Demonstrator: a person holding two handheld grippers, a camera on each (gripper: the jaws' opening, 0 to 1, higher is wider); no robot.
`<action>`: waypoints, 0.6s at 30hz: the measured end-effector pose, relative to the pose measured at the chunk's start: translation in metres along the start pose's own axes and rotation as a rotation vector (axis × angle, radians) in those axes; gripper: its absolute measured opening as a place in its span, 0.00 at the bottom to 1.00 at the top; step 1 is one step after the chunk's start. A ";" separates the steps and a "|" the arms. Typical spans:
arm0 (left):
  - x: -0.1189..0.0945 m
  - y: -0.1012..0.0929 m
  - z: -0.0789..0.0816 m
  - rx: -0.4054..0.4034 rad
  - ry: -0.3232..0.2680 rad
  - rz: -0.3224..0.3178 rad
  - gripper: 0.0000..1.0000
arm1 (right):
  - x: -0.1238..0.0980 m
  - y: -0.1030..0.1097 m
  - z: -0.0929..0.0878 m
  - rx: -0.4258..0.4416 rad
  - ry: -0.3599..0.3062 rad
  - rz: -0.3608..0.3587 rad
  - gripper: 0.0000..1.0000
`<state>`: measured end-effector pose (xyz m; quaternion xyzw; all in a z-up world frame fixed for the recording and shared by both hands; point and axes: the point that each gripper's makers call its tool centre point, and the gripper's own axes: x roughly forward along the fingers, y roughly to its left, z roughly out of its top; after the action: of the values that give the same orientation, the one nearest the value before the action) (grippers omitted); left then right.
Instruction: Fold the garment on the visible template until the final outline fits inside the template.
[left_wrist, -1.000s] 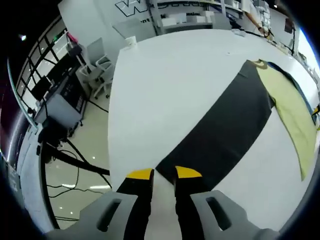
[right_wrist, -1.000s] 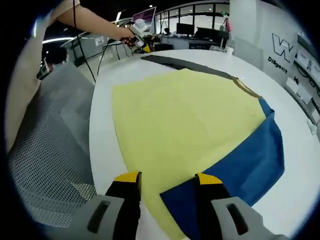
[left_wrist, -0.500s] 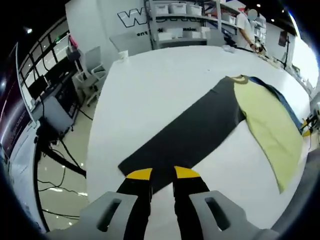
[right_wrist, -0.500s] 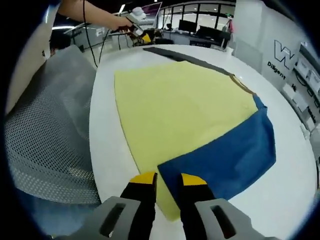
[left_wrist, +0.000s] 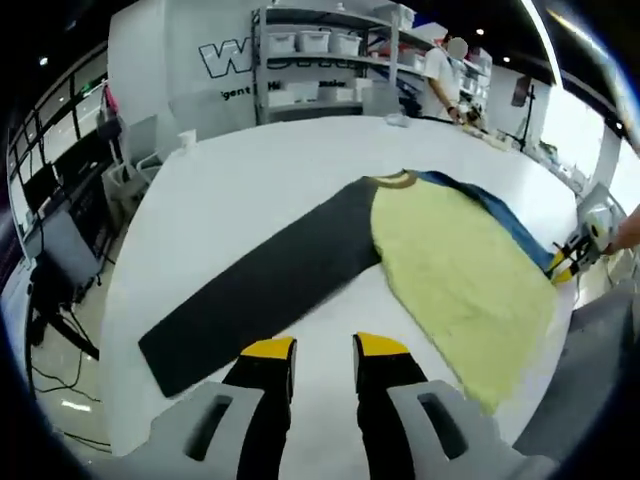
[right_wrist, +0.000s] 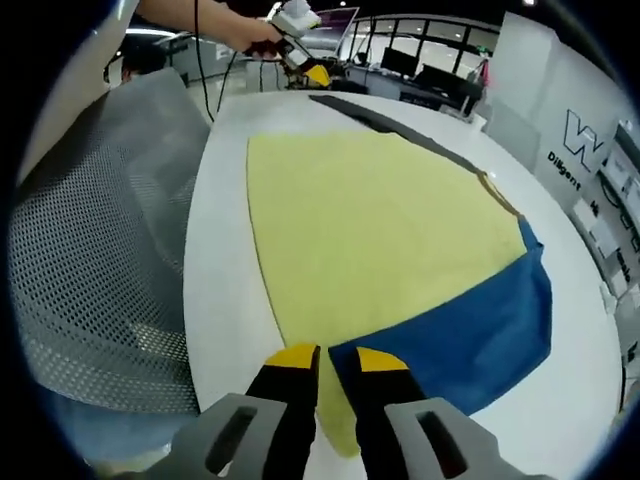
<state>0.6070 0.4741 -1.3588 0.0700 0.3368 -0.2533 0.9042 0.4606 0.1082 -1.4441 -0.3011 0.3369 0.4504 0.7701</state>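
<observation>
Garment: I see a yellow shirt body (left_wrist: 462, 270) spread flat on the white table (left_wrist: 270, 190), with a dark sleeve (left_wrist: 262, 285) stretched out toward my left gripper and a blue sleeve (right_wrist: 470, 330) on the other side, near my right gripper.
Collar: a thin tan neckband (left_wrist: 393, 180) sits where the dark sleeve meets the yellow panel.
Template: I cannot make out any separate outline on the table under the shirt.
Left gripper: my left gripper (left_wrist: 323, 347) hangs over bare table just short of the dark sleeve's end; its yellow-tipped jaws stand apart with nothing between them.
Right gripper: my right gripper (right_wrist: 325, 356) is at the shirt's near edge, where yellow cloth meets the blue sleeve; the jaws are drawn nearly together, and I cannot tell whether fabric is pinched between them.
Surroundings: a grey mesh chair (right_wrist: 100, 250) stands beside the table in the right gripper view; shelving (left_wrist: 330, 50) with white bins lines the far wall in the left gripper view.
</observation>
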 end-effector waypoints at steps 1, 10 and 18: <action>0.000 -0.006 0.000 0.001 -0.004 -0.009 0.27 | 0.000 0.000 0.000 -0.004 0.000 -0.004 0.05; 0.006 -0.074 -0.007 0.057 -0.015 -0.166 0.27 | -0.002 -0.003 0.000 0.001 0.000 -0.024 0.00; 0.009 -0.125 -0.024 0.095 0.012 -0.255 0.27 | -0.015 -0.013 0.000 0.088 -0.039 -0.055 0.00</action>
<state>0.5355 0.3695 -1.3770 0.0708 0.3361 -0.3812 0.8583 0.4665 0.0950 -1.4301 -0.2670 0.3328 0.4194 0.8013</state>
